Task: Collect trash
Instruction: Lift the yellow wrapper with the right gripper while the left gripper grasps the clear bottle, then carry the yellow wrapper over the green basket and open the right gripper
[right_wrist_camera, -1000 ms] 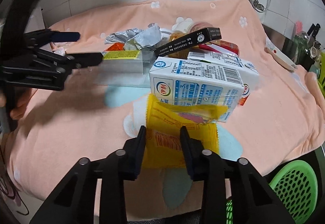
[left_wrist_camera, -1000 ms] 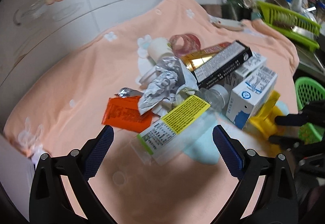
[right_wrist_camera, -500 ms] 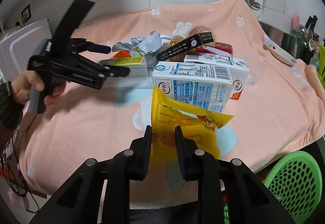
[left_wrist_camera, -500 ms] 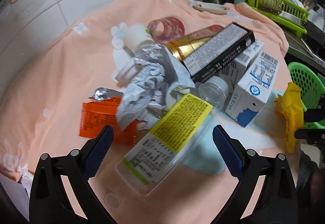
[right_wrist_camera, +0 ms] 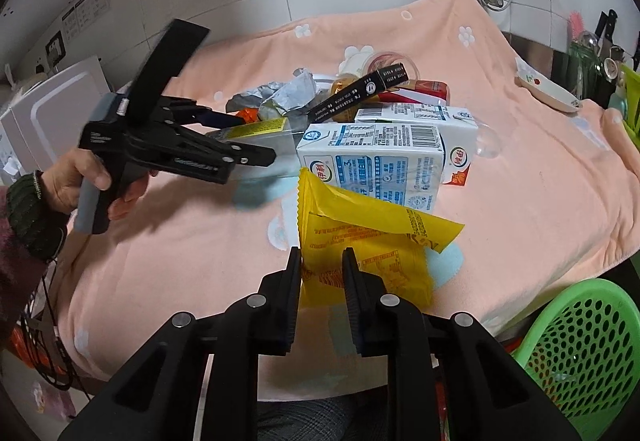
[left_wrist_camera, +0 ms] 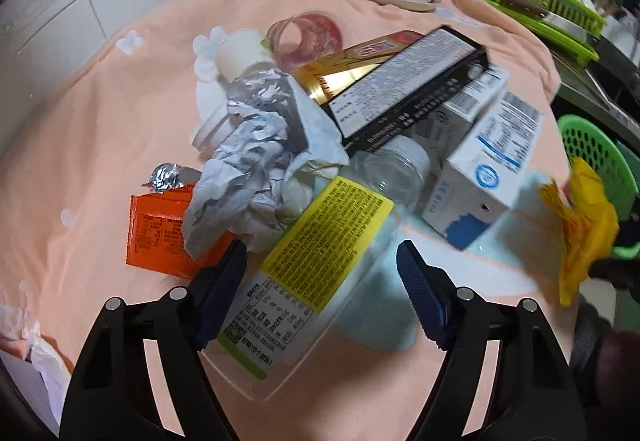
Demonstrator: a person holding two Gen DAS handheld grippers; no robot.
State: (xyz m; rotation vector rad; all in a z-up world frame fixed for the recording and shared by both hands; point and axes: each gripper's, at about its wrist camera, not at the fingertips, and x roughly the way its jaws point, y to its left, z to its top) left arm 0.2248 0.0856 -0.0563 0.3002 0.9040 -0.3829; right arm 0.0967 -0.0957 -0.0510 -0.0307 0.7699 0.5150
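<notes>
Count on the peach cloth:
- milk cartons: two, one at 12 o'clock of the yellow wrapper, the second just behind it
- orange packet: one
- crumpled foil wad: one
- clear yellow-labelled bottle: one
- long black box: one
- gold box: one
- green basket: one, 4 o'clock off the cloth

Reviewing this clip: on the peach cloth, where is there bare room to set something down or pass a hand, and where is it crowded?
Bare peach cloth lies right of the milk cartons, toward the small dish, and along the near edge left of the yellow wrapper. The middle is crowded with piled trash.
</notes>
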